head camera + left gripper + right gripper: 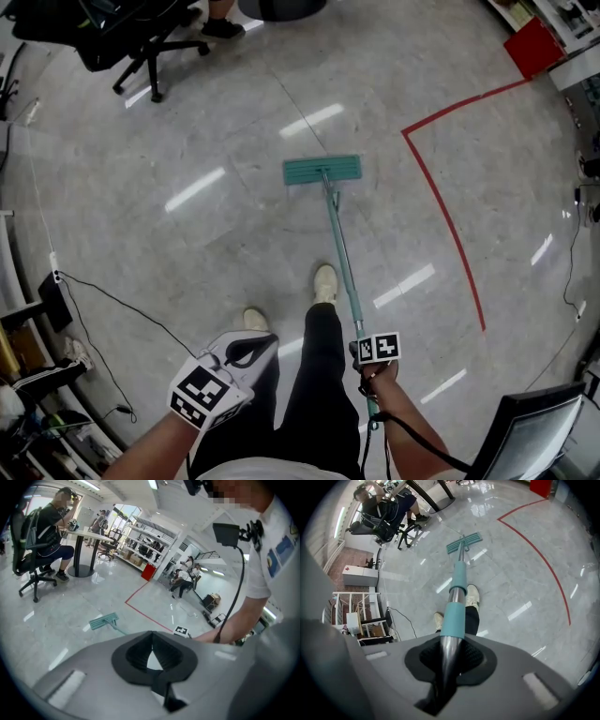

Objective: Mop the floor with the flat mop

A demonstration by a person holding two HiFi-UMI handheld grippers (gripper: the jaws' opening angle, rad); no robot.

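The flat mop's teal head (322, 170) lies flat on the glossy grey floor ahead of my feet. Its thin handle (341, 253) slopes back to my right gripper (371, 367), which is shut on the metal shaft just below the marker cube. In the right gripper view the shaft (457, 590) runs out from between the black pads (476, 660) of the right gripper (449, 663) toward the mop head (464, 542). My left gripper (246, 352) hangs at my left thigh, apart from the mop. In its own view the left gripper (152, 656) is shut with nothing held, and the mop head (104, 620) lies beyond it.
A black office chair (141, 42) stands at the far left with a seated person (49, 527) beside a round table (89, 536). Red tape (450, 216) marks the floor on the right, by a red box (534, 45). A cable (112, 300) trails at left. Another chair (534, 431) is at the near right.
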